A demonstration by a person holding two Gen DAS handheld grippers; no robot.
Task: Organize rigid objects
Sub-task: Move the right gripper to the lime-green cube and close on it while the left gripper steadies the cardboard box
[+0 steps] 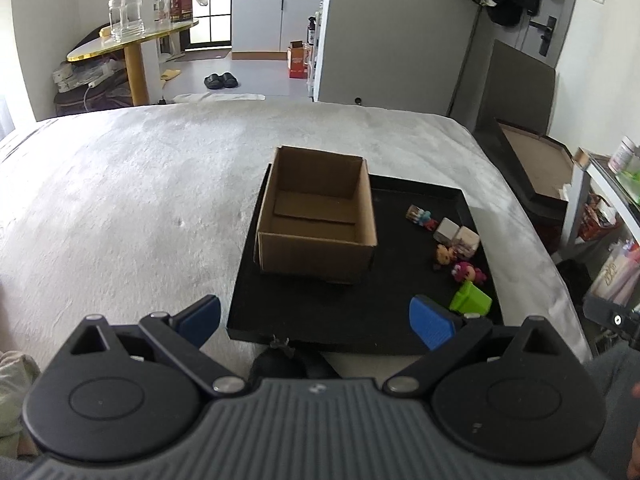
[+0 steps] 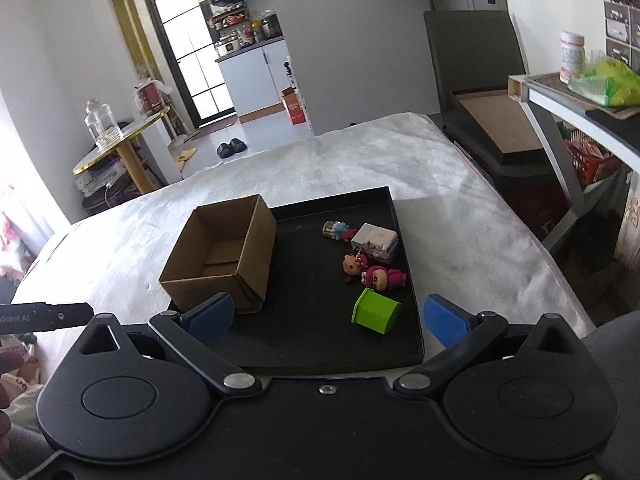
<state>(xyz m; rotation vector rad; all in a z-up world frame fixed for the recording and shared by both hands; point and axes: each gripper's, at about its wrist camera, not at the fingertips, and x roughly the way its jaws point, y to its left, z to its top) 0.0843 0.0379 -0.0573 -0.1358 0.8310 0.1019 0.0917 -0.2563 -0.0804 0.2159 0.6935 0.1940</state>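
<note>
An open, empty cardboard box point(image 1: 316, 216) point(image 2: 220, 252) stands on the left part of a black tray point(image 1: 400, 308) point(image 2: 320, 340) on a grey blanket. On the tray's right lie a green block point(image 1: 470, 299) point(image 2: 376, 311), a pink doll point(image 1: 468, 272) point(image 2: 382, 277), a yellow-faced doll point(image 1: 444, 255) point(image 2: 353, 264), a white toy point(image 1: 458, 236) point(image 2: 374, 241) and a small figure point(image 1: 420, 216) point(image 2: 338, 230). My left gripper point(image 1: 316, 320) is open and empty at the tray's near edge. My right gripper point(image 2: 330, 316) is open and empty, above the tray's near part.
The grey blanket point(image 1: 140, 192) covers the bed around the tray. A dark board and a framed panel point(image 2: 496, 120) lean at the right. A shelf rack point(image 2: 580, 100) with items stands at far right. A gold-rimmed table point(image 1: 128, 44) with glass jars stands at the back left.
</note>
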